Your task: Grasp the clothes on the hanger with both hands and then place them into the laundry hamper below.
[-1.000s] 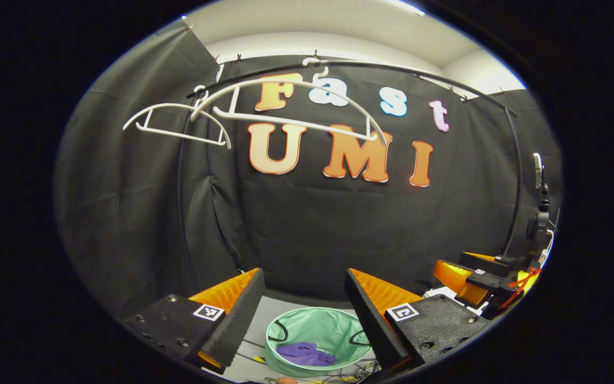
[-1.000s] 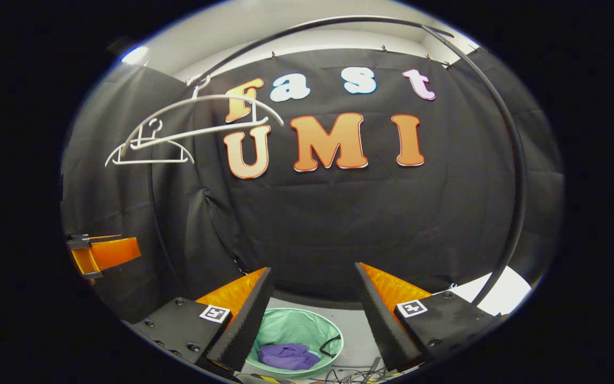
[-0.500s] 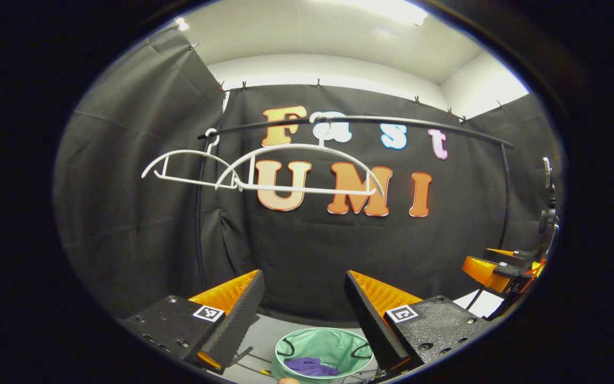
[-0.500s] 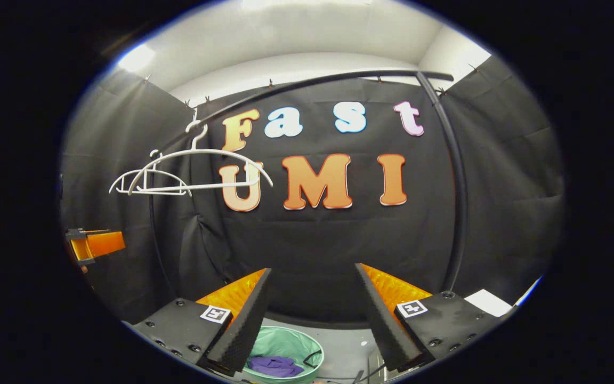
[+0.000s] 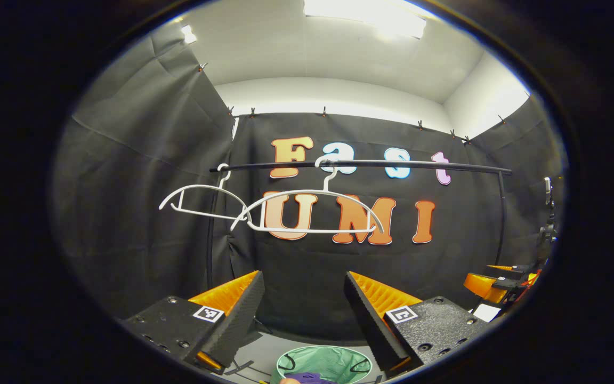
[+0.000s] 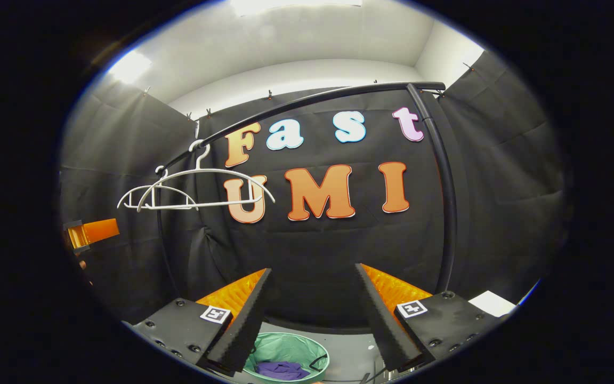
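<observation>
2 white hangers (image 5: 307, 213) hang bare on the black rail (image 5: 360, 164), mid-frame in the left gripper view, upper left in the right gripper view (image 6: 200, 186); no cloth on either. The purple garment (image 6: 277, 369) already lies in the green hamper (image 6: 285, 352) at bottom centre of the right gripper view, just peeking over the rim at the bottom edge of the left gripper view (image 5: 307, 377). So task looks done, or nearly. Left tongs (image 5: 304, 309) spread wide, nothing btwn them, pointing level at the back wall w/ hamper (image 5: 324, 362) low btwn the fingers. Right tongs (image 6: 312, 306) likewise spread & empty, hamper sitting below & slightly left of centre. Both tongs are well above the hamper, held roughly horizontal; the left tongs also show at the left edge of the right gripper view. Hangers' long axes run along the rail. If another garment were due, the left tongs look nearer the hangers; none visible to grab.
</observation>
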